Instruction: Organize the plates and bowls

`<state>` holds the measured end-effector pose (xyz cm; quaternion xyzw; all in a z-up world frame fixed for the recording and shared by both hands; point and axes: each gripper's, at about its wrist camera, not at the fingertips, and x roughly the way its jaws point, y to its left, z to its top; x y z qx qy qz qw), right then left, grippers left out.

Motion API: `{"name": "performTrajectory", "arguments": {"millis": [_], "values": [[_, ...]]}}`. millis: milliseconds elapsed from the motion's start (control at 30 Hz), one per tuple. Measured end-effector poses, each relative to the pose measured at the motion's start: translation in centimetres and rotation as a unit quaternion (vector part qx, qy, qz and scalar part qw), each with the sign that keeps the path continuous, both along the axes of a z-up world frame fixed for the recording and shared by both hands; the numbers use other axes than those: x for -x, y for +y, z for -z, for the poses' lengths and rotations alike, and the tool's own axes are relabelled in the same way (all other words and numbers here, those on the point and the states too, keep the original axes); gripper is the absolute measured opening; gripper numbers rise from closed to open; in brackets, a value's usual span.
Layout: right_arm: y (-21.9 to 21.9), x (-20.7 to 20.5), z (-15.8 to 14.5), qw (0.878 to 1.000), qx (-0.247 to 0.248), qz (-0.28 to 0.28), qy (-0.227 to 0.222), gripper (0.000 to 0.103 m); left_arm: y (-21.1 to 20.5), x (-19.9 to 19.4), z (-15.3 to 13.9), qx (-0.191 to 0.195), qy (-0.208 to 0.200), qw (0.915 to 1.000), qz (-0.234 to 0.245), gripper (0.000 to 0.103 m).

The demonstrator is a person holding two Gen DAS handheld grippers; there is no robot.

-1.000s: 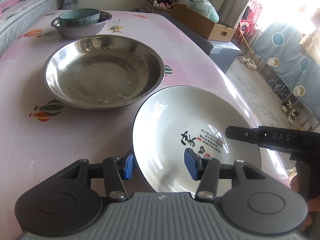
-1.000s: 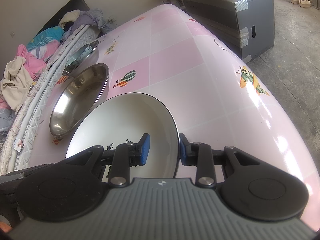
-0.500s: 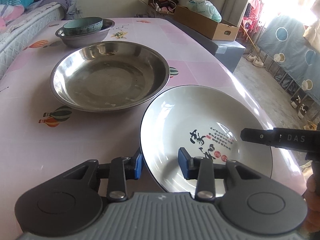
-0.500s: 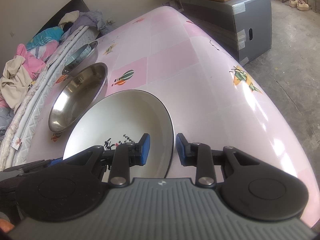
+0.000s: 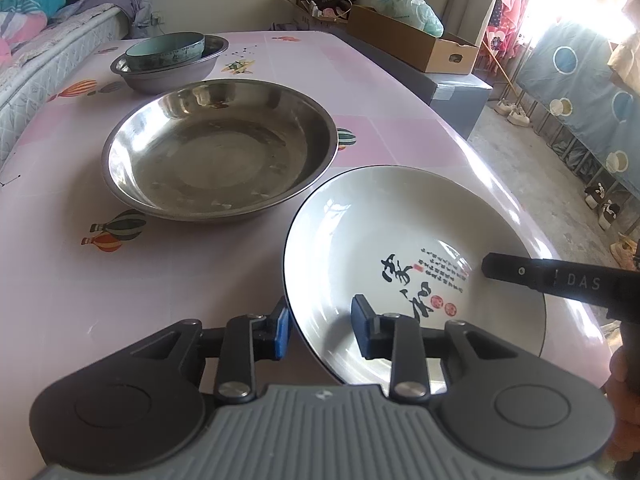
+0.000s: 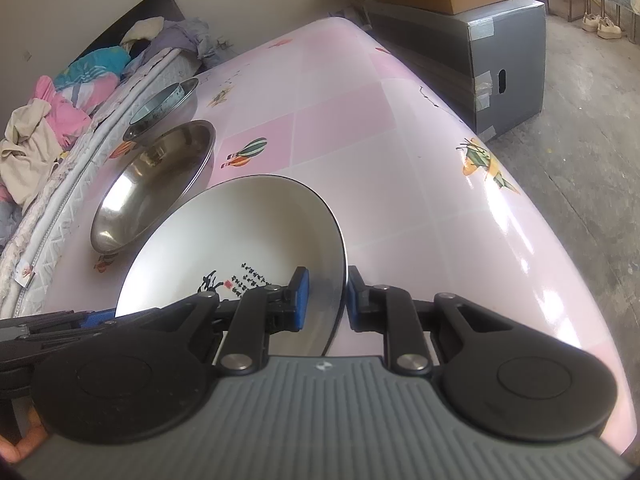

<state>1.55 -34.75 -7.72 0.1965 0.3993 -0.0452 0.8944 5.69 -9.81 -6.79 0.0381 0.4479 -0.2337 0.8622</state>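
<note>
A white plate (image 5: 400, 240) with black calligraphy and a dark rim lies at the near right of the pink table. My left gripper (image 5: 322, 330) is shut on its near-left rim, one pad outside and one on the inner wall. My right gripper (image 6: 328, 300) straddles the plate (image 6: 240, 232) at its right rim. Its jaws are closing, the outer pad against the rim and the inner pad on the wall. A wide steel basin (image 5: 220, 152) sits just behind the plate. Farther back, a teal bowl (image 5: 164, 50) rests inside a smaller steel bowl (image 5: 172, 76).
The pink table (image 5: 60, 280) ends close to the right of the plate. A mattress with clothes (image 6: 52, 128) runs along its left side. A grey crate (image 6: 480, 52) bearing a cardboard box (image 5: 412, 40) stands beyond the right edge. A hand (image 5: 624, 376) holds the right gripper.
Both pairs of jaws have narrowed onto the white plate's rim, the left first, then the right. Neither hand has shifted noticeably, and the other bowls stay put.
</note>
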Motion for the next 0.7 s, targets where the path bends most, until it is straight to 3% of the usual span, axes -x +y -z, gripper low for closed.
{"name": "performTrajectory", "arguments": {"millis": [700], "values": [[0.95, 0.66, 0.4, 0.999, 0.025, -0.012, -0.017, 0.022, -0.6, 0.18, -0.14, -0.01, -0.003, 0.9999, -0.004, 0.039]]}}
